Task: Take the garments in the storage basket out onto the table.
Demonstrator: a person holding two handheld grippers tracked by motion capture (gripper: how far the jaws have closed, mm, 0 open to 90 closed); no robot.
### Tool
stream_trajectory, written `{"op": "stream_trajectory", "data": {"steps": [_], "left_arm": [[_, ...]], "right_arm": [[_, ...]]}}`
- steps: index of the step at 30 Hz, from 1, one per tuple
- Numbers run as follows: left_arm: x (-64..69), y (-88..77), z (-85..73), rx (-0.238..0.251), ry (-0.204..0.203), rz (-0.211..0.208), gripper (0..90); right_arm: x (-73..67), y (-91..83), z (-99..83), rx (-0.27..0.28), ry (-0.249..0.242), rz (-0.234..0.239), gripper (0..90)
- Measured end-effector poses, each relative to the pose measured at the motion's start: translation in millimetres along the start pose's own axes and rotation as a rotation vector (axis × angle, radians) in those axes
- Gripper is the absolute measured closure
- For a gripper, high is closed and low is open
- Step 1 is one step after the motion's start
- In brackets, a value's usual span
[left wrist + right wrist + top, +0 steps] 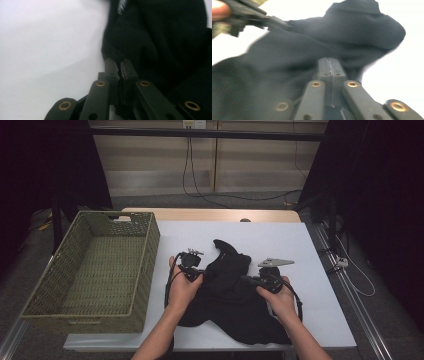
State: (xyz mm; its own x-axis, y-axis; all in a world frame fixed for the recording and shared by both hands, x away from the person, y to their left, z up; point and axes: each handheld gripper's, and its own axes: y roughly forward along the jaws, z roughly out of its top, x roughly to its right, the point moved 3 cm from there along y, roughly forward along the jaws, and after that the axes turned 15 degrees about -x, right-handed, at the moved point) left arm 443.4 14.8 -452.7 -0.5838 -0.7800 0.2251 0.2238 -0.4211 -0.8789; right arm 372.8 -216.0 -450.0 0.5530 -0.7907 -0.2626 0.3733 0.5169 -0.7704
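- Nearest, a black garment (227, 292) is seen crumpled on the white tabletop (310, 250), between two hands.
- The left gripper (199, 274) is held at its left edge, jaws closed.
- The right gripper (248, 279) is pressed against its right side, jaws closed.
- Farther left, a woven basket (75, 312) is placed.

Black tongs (121, 65), brass rivets, cables

Blurred throughout in the right gripper view: black garment (294, 57) and the other gripper, cut off at the top left corner. Cut off at the near edge of the high view: both forearms. Hidden in dark folds (black on black): whether cloth sits between the closed jaws of either gripper.
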Motion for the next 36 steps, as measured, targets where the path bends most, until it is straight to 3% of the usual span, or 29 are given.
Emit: {"op": "stream_trajectory", "data": {"steps": [2,5,7,8,10,12,14,16,20,22,24,25,27,28,29,30,32,33,36], "left_arm": [[-6.5,-8.3,9.3,0.022,-0.016,0.007,87.1],[-13.0,-20.6,21.0,0.043,-0.014,0.032,87.2],[-16.8,-26.3,26.7,0.062,-0.021,0.039,87.2],[-17.7,-28.5,28.6,0.059,-0.019,0.038,87.2],[-17.0,-30.7,30.2,0.058,-0.013,0.028,87.1],[-15.5,-31.7,30.9,0.065,0.004,0.029,87.1],[-14.8,-31.7,31.8,0.071,0.012,0.029,87.1],[-13.8,-31.1,32.9,0.070,0.001,0.015,87.1],[-16.0,-30.8,31.9,0.061,0.006,0.030,87.0],[-17.3,-31.9,30.3,0.064,0.006,0.034,87.0],[-18.0,-33.9,29.4,0.069,0.008,0.029,87.0],[-17.5,-34.4,29.2,0.073,0.008,0.029,87.0],[-16.8,-34.1,28.5,0.062,0.012,0.030,87.1],[-17.0,-34.5,27.9,0.056,0.016,0.028,87.1],[-17.6,-34.7,27.2,0.055,0.016,0.030,87.2],[-19.0,-35.4,26.4,0.059,0.019,0.044,87.2],[-24.2,-36.9,24.7,0.056,0.009,0.054,87.2],[-26.3,-37.3,23.7,0.059,-0.004,0.053,87.2],[-32.4,-39.0,21.8,0.063,-0.019,0.062,87.3]], "right_arm": [[-3.6,-5.7,0.4,0.015,-0.050,-0.003,90.0],[-14.0,-6.5,-4.3,-0.065,-0.116,0.009,90.0],[-14.7,-4.4,-6.4,-0.079,-0.133,0.003,90.0],[-13.2,-4.3,-6.1,-0.073,-0.121,-0.007,89.6],[-4.7,-4.6,-1.3,-0.013,-0.073,-0.070,65.4],[6.4,-4.0,5.8,0.033,-0.037,-0.124,60.2],[12.8,0.0,13.2,0.050,-0.007,-0.112,49.9],[14.0,6.0,21.0,0.048,-0.021,-0.117,47.8],[28.6,13.0,37.0,0.088,0.091,-0.152,35.6],[37.5,13.6,44.9,0.117,0.108,-0.179,34.8],[42.7,16.9,54.0,0.134,0.120,-0.135,30.7],[43.5,19.9,58.0,0.133,0.123,-0.112,31.2],[39.9,29.8,62.9,0.079,0.071,-0.100,36.9],[37.3,34.5,63.2,0.048,0.053,-0.098,50.7],[34.4,36.1,62.3,0.021,0.041,-0.095,71.8],[32.3,35.2,61.4,0.021,0.034,-0.081,78.9],[29.1,27.2,59.0,0.026,0.031,-0.070,83.0],[29.7,21.5,58.0,0.041,0.015,-0.083,83.7],[35.6,1.2,53.6,0.066,0.029,-0.104,84.1]]}}
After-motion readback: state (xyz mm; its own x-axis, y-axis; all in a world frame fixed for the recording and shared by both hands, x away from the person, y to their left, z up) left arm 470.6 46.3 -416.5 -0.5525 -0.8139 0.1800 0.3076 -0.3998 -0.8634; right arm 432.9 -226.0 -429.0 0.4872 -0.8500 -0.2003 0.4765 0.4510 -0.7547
